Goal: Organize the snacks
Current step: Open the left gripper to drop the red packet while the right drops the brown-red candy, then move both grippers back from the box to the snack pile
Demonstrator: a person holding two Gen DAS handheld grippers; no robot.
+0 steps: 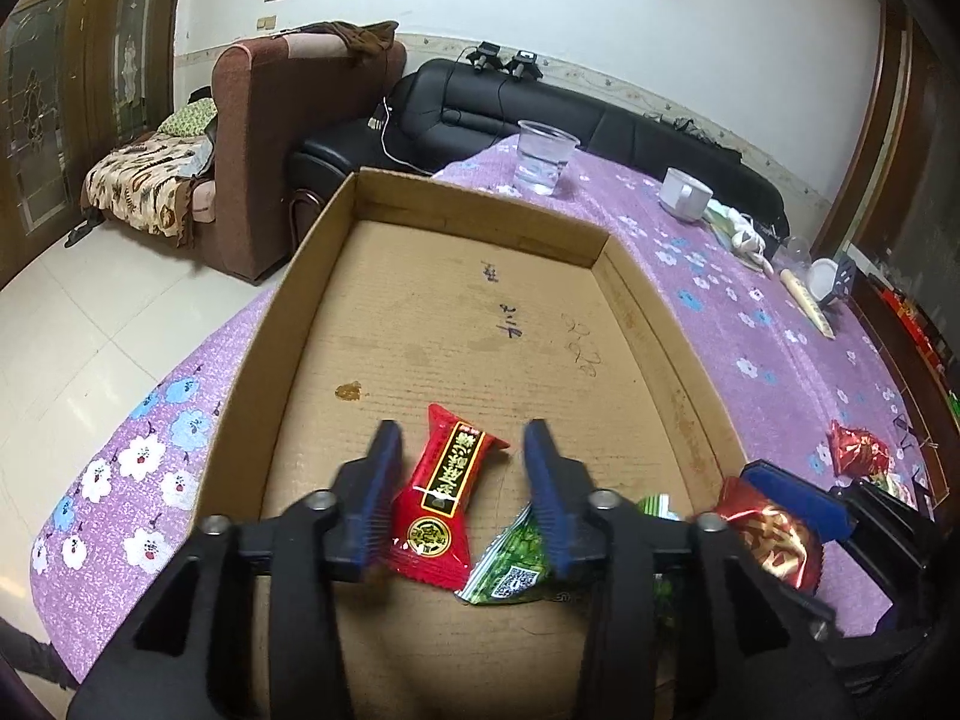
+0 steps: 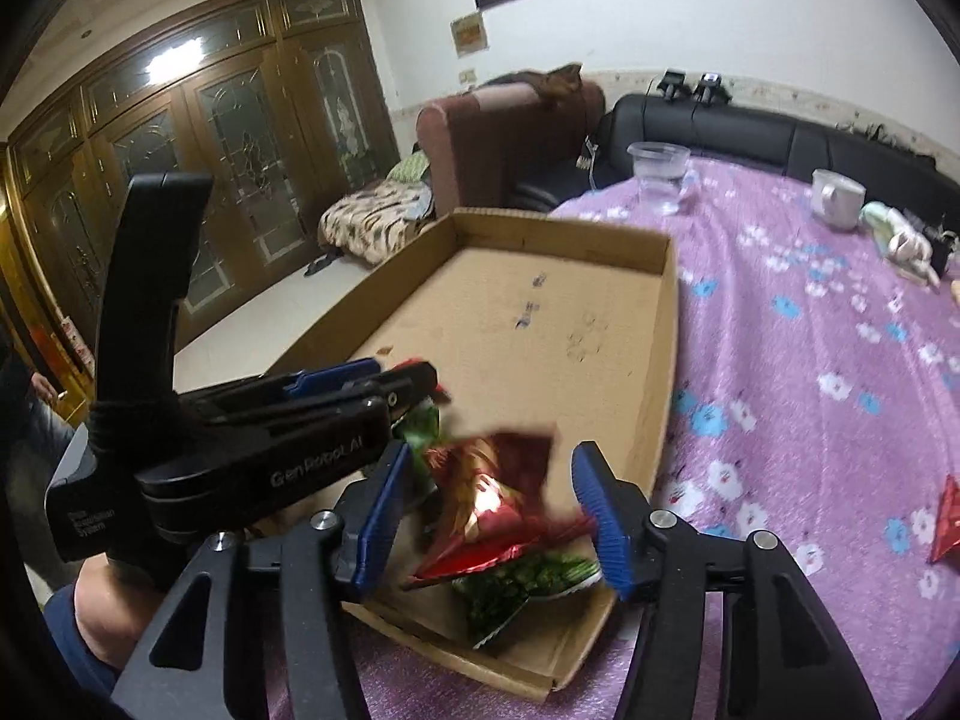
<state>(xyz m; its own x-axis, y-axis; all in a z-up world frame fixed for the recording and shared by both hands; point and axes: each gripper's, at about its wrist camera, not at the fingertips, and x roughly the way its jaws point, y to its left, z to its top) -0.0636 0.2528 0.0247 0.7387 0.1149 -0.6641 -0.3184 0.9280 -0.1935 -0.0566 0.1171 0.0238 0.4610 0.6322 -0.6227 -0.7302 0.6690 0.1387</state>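
Both hand-held grippers, left (image 1: 462, 468) and right (image 2: 489, 501), hang spread over a cardboard tray (image 1: 288, 312) on purple floral tablecloth (image 1: 780, 324).

My cardboard box (image 1: 456, 300) sits on the table (image 1: 750, 324), its near end holding three snack packets: one (image 1: 447, 495) lies between my left gripper's (image 1: 462, 492) parted fingers, a second (image 1: 510, 564) just right of it, a third (image 2: 486, 510) between my right gripper's (image 2: 489, 516) fingers. Beyond the box stand a plastic cup (image 1: 545, 157) and a mug (image 1: 684, 193). Another packet (image 1: 855, 449) lies on the table right of the box.
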